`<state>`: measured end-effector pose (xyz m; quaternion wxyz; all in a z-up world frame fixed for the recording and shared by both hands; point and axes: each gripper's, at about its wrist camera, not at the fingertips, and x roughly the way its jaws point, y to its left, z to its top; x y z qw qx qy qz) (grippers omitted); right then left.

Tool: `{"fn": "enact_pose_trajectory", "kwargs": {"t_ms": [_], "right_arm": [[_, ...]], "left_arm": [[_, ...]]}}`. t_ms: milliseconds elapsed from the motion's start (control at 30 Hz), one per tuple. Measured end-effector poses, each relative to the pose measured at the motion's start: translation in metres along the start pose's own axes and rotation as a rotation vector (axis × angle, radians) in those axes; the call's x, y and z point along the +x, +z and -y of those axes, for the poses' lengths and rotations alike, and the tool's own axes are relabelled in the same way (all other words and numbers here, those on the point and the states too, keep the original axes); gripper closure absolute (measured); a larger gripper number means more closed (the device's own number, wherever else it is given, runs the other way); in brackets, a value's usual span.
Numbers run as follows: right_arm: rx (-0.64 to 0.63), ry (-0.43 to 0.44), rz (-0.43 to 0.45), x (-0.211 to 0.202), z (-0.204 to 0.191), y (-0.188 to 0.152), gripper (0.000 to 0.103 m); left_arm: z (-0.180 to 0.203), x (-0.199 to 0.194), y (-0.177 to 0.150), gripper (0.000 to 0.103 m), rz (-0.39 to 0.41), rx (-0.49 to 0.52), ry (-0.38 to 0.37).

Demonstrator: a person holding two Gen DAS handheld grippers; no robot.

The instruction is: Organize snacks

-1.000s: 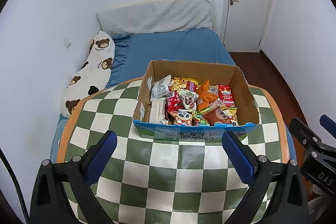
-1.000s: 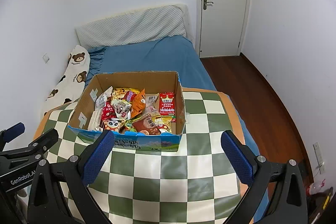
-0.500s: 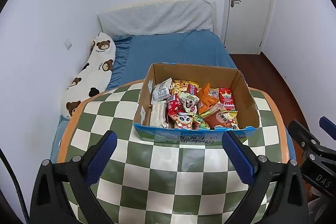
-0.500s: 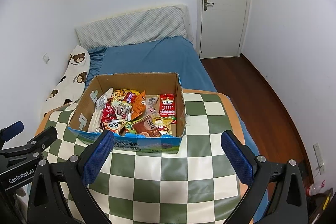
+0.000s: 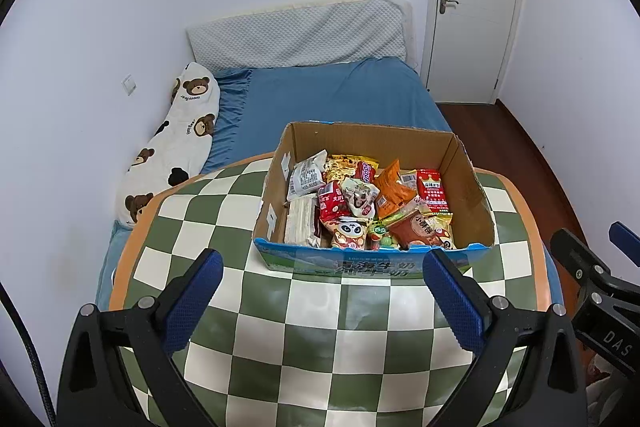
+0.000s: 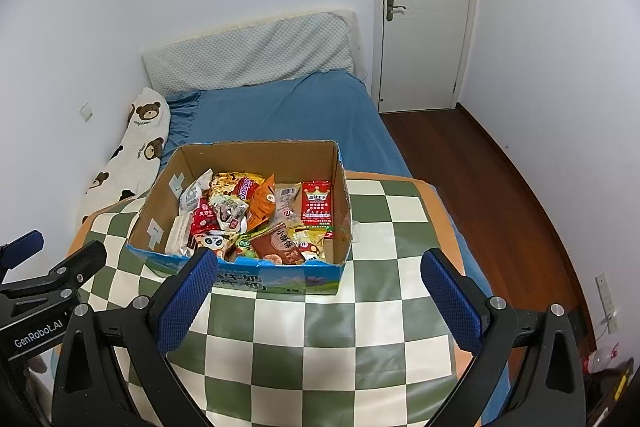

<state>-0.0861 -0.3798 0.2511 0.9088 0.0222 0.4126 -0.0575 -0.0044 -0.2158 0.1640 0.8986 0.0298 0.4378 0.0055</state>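
Since a second ago, when the box sat a little farther off in both views, I have drawn both tools slightly closer, so the open brown cardboard box with its blue printed front wall looms somewhat larger; nothing inside it has shifted. My left gripper hangs above the green-and-cream checked tablecloth, its black arms tipped with blue, finely dimpled rubber pads spread wide, holding nothing. My right gripper stands just as wide and empty, its left pad overlapping the box's near wall in the picture, though I cannot tell whether it touches.

The box holds a loose heap of crinkly foil and plastic snack packets: a flat red sachet lying against the right wall, an orange pouch, a panda-printed bag at the front, a brown packet, and white wrapped bars along the left wall.

Behind the table lies a bed with a smooth blue sheet, a quilted grey headboard cushion and a long white bear-print pillow.

Only the right wrist view shows the table's right edge, the dark wooden floor beside it and my left tool's lettered body; the left wrist view alone shows the table's left edge.
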Motion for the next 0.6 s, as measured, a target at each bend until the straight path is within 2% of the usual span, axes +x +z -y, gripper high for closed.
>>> {"fn": "enact_pose_trajectory", "kwargs": {"t_ms": [600], "right_arm": [[-0.005, 0.003, -0.004, 0.0039, 0.0013, -0.0004, 0.000]], "left_arm": [[0.0003, 0.0027, 0.0020, 0.000, 0.003, 0.002, -0.004]]}}
